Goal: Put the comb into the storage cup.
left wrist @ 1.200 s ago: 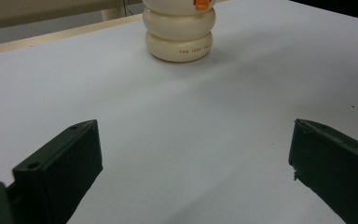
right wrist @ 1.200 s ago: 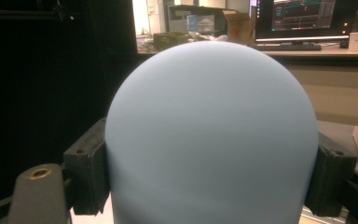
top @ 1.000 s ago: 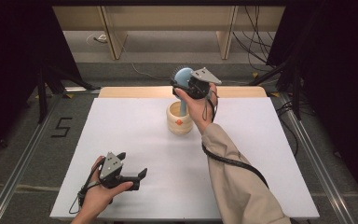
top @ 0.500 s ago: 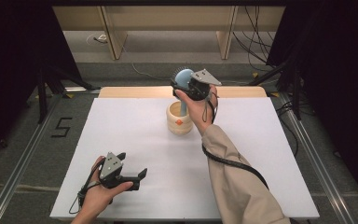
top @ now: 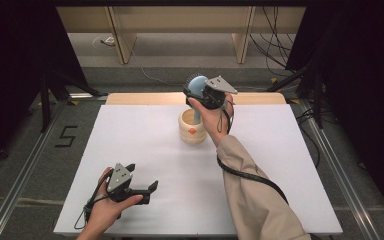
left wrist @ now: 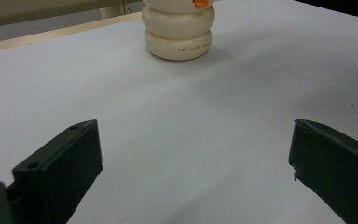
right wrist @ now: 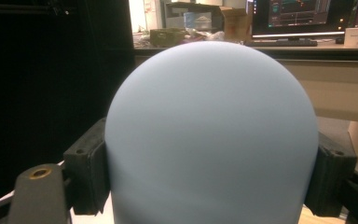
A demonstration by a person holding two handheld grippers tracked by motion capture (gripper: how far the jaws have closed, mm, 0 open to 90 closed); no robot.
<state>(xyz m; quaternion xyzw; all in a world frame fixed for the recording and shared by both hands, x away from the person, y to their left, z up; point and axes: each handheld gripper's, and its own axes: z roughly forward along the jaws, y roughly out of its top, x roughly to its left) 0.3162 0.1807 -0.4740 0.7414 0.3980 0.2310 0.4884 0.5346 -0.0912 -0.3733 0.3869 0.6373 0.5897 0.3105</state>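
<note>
Firstly, at the near left of the white worktop, the left hand-held gripper rests low on the surface in the person's left hand. Its jaws point toward the right of the high view and stand released, wide apart, with nothing but bare surface between them. In the left gripper view both black jaws rise from the bottom corners, and the cream holder stands well beyond them, upright on the worktop.

Toward the centre, at the far half of the worktop, the cream holder is a round, ringed pot with an orange mark on its near side. A pale blue handle rises out of it, tilted slightly to the right.

Directly above the holder, the right hand-held gripper is held up in the person's right hand, the beige sleeve running back to the bottom edge. Its jaws are clenched on the blue brush, gripping the rounded head at both sides. In the right gripper view the blue brush has its smooth domed back toward the camera, with one black pad pressed against each flank. Dark bristles show at the far side of the head in the high view.
</note>
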